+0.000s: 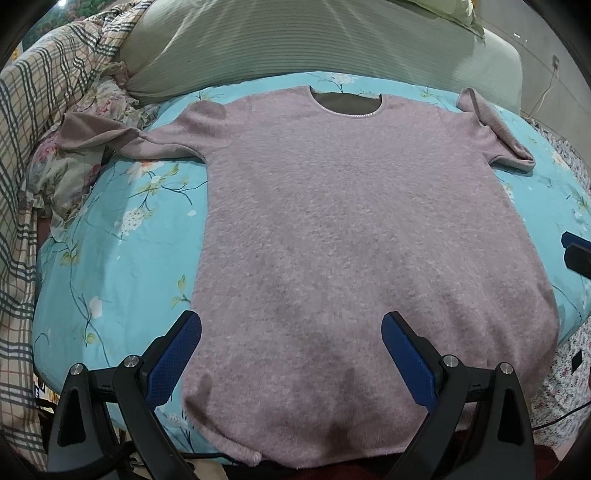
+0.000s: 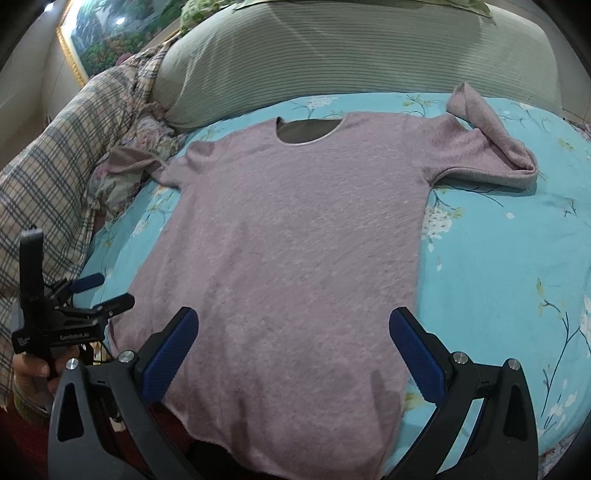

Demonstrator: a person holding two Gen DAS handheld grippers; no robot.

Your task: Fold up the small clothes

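Observation:
A fuzzy pink sweater (image 1: 347, 236) lies flat, front up, on the turquoise floral bedspread (image 1: 122, 236), neckline away from me and hem nearest. Its left sleeve (image 1: 110, 138) trails off onto a floral cloth; its right sleeve (image 1: 495, 129) is folded back on itself. My left gripper (image 1: 291, 328) is open and empty, hovering over the hem. The sweater also shows in the right wrist view (image 2: 288, 236). My right gripper (image 2: 293, 326) is open and empty above the hem's right part. The left gripper (image 2: 99, 291) appears at the sweater's lower left edge there.
A ribbed green pillow (image 1: 295, 40) lies beyond the neckline. A plaid blanket (image 1: 33, 110) and a floral cloth (image 1: 70, 177) are heaped on the left. The bed's near edge (image 1: 221, 458) is just under the hem. A framed picture (image 2: 103, 33) hangs far left.

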